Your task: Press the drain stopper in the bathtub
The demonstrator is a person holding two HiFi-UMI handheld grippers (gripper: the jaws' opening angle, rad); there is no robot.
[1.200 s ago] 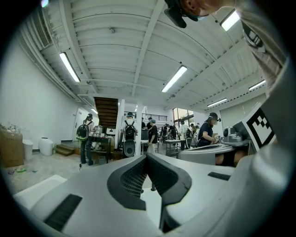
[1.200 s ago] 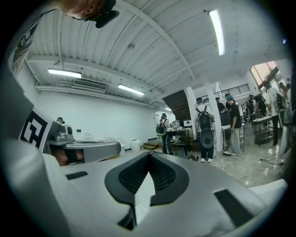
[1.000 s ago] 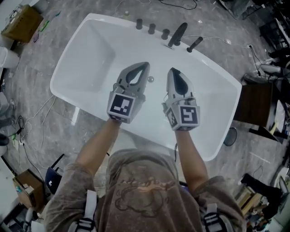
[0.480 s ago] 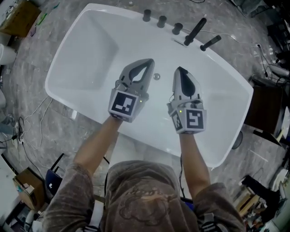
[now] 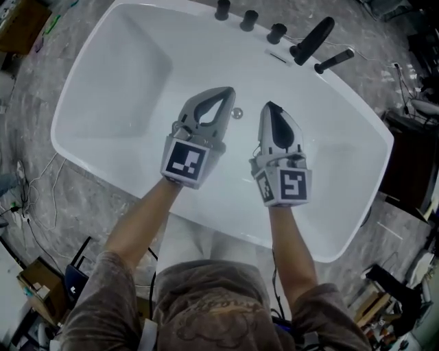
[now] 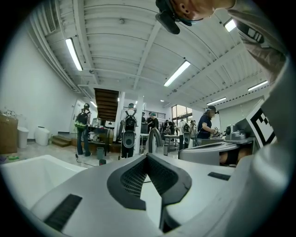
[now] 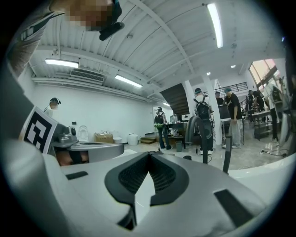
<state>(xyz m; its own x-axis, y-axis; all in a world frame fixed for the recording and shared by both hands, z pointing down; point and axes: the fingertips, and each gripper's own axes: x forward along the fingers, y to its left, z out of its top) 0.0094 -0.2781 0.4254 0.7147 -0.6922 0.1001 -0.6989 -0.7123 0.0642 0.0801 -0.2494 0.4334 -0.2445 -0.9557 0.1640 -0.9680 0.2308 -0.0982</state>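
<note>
Left tongs (image 5: 223,94) are closed, tips meeting, with only an open loop behind them and nothing caught inside; the left gripper view shows white tub through that loop. Right tongs (image 5: 269,107) match them: tips together, empty, pale tub showing through the gap behind the tips.

Now the stopper (image 5: 237,113): a small round metal disc on the floor of the tub (image 5: 130,75). In the head view it sits in the gap between the two tongs, just beside the left tip and a little farther from the right one. Neither tip covers it. How high the tongs hang above the tub floor can't be told from this angle.

Both tongs point away from the person, toward the far rim where the taps (image 5: 248,19) and spout (image 5: 312,34) stand. The left forearm (image 5: 140,219) reaches out over the near rim, slanting inward to the right. The right forearm (image 5: 288,240) runs nearly straight ahead. Marker cubes at the rear of each face up at the head camera.
</note>
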